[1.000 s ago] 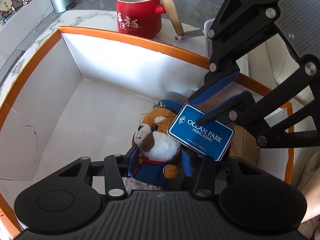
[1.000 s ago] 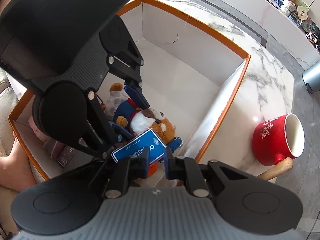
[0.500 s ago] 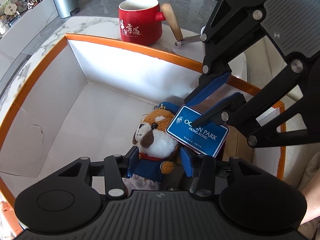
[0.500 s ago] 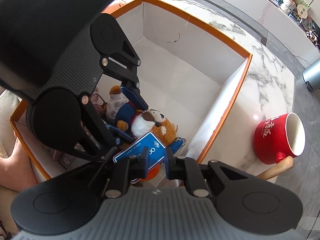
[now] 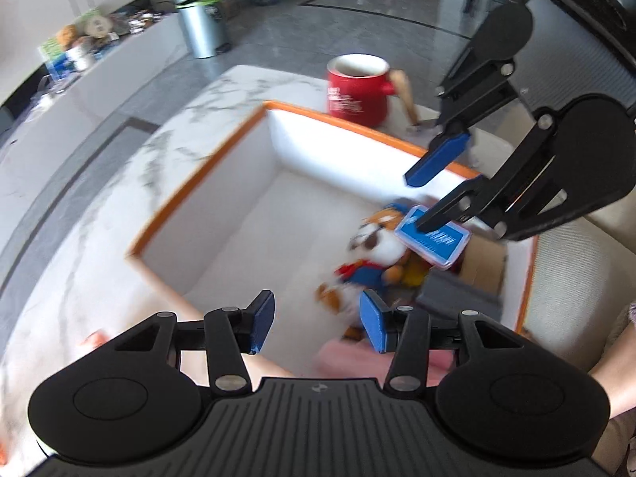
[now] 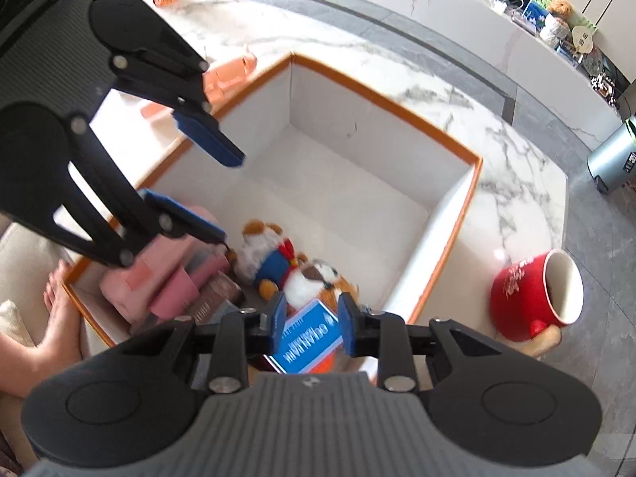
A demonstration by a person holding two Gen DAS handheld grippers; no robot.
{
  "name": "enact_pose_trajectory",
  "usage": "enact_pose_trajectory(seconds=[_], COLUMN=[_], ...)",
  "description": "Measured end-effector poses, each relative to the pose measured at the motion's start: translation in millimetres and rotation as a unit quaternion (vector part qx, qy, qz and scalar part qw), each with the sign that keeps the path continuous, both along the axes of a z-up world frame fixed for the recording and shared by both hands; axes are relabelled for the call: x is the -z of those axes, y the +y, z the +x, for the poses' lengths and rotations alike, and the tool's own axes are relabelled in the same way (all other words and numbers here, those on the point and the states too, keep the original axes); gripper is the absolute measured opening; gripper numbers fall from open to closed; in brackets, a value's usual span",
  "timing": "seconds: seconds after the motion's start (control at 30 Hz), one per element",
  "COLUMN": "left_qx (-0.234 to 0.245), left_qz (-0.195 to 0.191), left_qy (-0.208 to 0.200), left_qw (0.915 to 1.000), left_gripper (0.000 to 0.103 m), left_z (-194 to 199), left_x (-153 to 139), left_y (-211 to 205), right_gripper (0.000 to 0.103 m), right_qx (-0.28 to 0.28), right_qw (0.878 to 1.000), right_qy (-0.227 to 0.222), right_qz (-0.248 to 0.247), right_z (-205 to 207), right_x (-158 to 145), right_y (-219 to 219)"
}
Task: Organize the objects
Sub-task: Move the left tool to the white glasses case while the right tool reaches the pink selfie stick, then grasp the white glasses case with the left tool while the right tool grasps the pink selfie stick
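Note:
A red panda plush (image 5: pixel 373 246) in a blue outfit, with a blue Ocean Park tag (image 5: pixel 433 238), lies inside the orange-rimmed white box (image 5: pixel 198 175). It also shows in the right wrist view (image 6: pixel 294 274) with the tag (image 6: pixel 310 338) in front. My left gripper (image 5: pixel 316 324) is open and empty, raised above the box's near side. My right gripper (image 6: pixel 310 320) is open, above the tag, with its jaws either side of it and not holding it. Each gripper shows in the other's view, left (image 6: pixel 216 187) and right (image 5: pixel 429 194).
A red mug (image 5: pixel 357 87) with a wooden handle stands on the marble table past the box; it also shows in the right wrist view (image 6: pixel 532 294). Pink pouches (image 6: pixel 159 278) and a brown box (image 5: pixel 483 270) lie in the box's corner. A person's foot (image 6: pixel 51 310) is beside the box.
Both grippers have opened and lifted up and back from the box. The left let go of the plush and the right let go of the tag; the plush now lies in the box.

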State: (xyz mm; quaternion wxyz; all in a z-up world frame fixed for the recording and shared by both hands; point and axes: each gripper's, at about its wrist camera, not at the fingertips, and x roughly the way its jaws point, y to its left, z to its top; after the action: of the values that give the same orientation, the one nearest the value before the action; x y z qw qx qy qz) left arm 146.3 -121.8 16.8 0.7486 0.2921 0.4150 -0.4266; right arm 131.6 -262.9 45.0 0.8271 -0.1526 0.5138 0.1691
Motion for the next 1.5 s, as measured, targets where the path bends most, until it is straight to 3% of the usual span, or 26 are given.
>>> enact_pose_trajectory(seconds=[0.17, 0.3, 0.57, 0.67, 0.83, 0.9, 1.0, 1.17, 1.5], left_qx=[-0.080, -0.139, -0.232, -0.239, -0.222, -0.215, -0.206, -0.202, -0.194], left_qz=[0.004, 0.006, 0.002, 0.026, 0.060, 0.077, 0.099, 0.107, 0.102], left_qy=[-0.028, -0.049, -0.055, -0.064, -0.080, -0.088, -0.098, -0.094, -0.074], left_qw=[0.9964, 0.9890, 0.9711, 0.9686, 0.9698, 0.9697, 0.9687, 0.9690, 0.9729], left_gripper=[0.057, 0.059, 0.059, 0.059, 0.060, 0.067, 0.070, 0.075, 0.083], left_z=[13, 20, 47, 56, 68, 73, 83, 99, 120], left_x=[-21, -32, -1, 21, 63, 79, 97, 108, 116], left_y=[53, 107, 181, 192, 199, 201, 201, 206, 204], right_gripper=[0.030, 0.031, 0.031, 0.032, 0.032, 0.032, 0.037, 0.037, 0.041], right_qx=[0.003, 0.014, 0.035, 0.046, 0.055, 0.065, 0.090, 0.127, 0.165], right_qw=[0.999, 0.996, 0.990, 0.987, 0.987, 0.986, 0.981, 0.975, 0.968], right_qy=[-0.038, -0.042, -0.038, -0.021, 0.008, 0.024, 0.049, 0.077, 0.083], right_qz=[0.040, 0.076, 0.129, 0.153, 0.150, 0.153, 0.162, 0.165, 0.171], right_z=[14, 32, 86, 110, 144, 159, 181, 206, 228], right_x=[-31, -45, -39, -22, 17, 32, 54, 83, 103], right_y=[28, 54, 132, 162, 191, 194, 197, 200, 199])
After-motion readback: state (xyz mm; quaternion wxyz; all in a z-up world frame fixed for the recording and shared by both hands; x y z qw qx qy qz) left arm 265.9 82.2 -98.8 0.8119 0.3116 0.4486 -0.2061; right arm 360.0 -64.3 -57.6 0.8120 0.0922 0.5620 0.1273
